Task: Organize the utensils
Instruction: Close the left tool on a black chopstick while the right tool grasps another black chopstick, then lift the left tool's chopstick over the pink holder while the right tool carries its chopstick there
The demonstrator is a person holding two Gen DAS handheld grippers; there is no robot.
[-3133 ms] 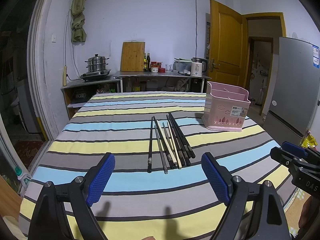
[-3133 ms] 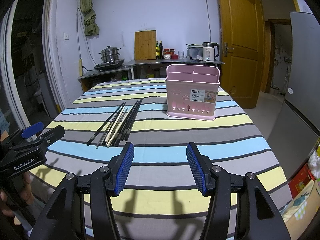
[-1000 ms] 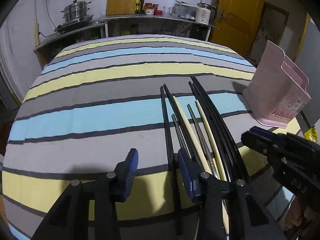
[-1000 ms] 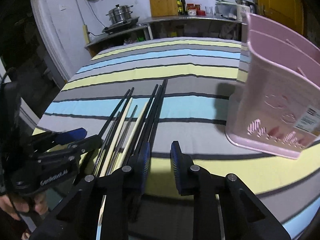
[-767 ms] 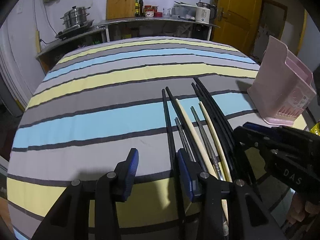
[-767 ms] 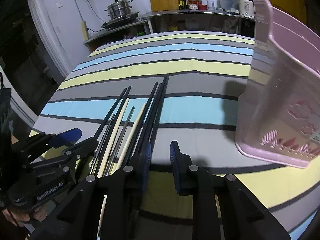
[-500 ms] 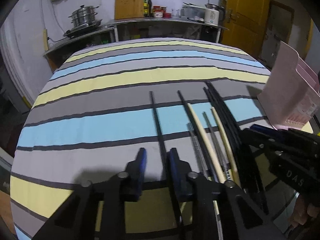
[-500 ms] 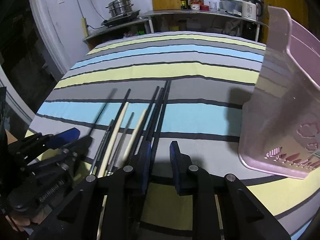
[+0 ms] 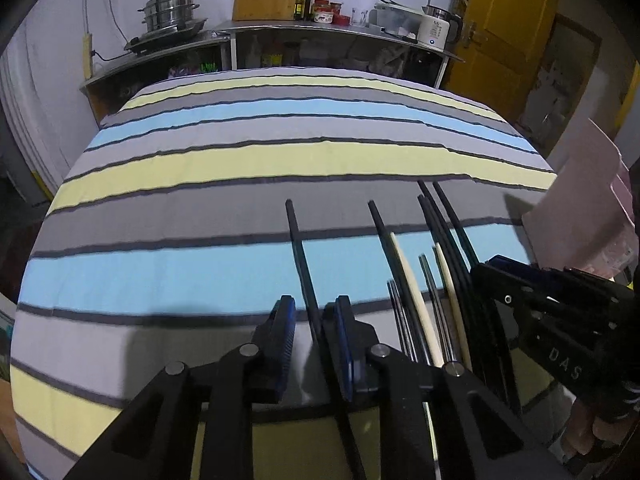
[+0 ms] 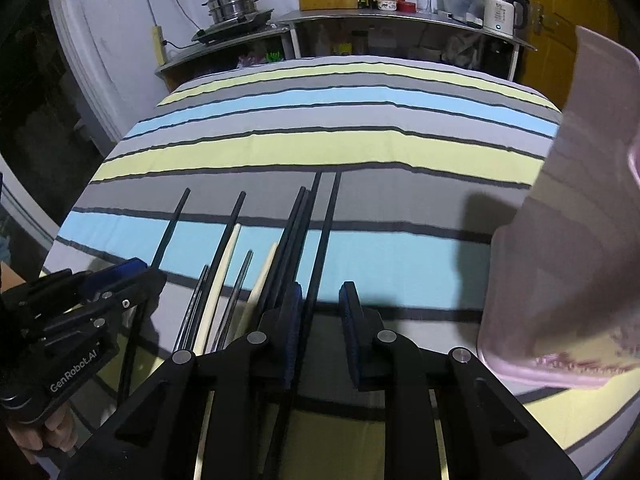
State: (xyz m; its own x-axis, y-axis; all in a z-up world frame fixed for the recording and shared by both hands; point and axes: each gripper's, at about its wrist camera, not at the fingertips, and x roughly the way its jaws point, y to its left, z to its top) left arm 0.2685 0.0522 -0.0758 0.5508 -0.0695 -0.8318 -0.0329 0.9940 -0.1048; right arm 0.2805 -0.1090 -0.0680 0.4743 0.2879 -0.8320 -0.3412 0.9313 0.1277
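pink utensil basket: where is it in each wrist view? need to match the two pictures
Left wrist: pink basket at the far right edge, mostly cut off, behind the right claw.
Right wrist: pink basket fills the right side, large and close, right of the chopsticks.
Shared landmark: white kettle on the back counter.

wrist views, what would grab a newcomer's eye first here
The row of long chopsticks, black, cream and metal, fanned out on the striped tablecloth at the near end of the table. Next, the two tools: the left tool straddles one black chopstick set apart on the left of the row, the right tool straddles another black chopstick on its right edge. The pink utensil basket looms at the right.
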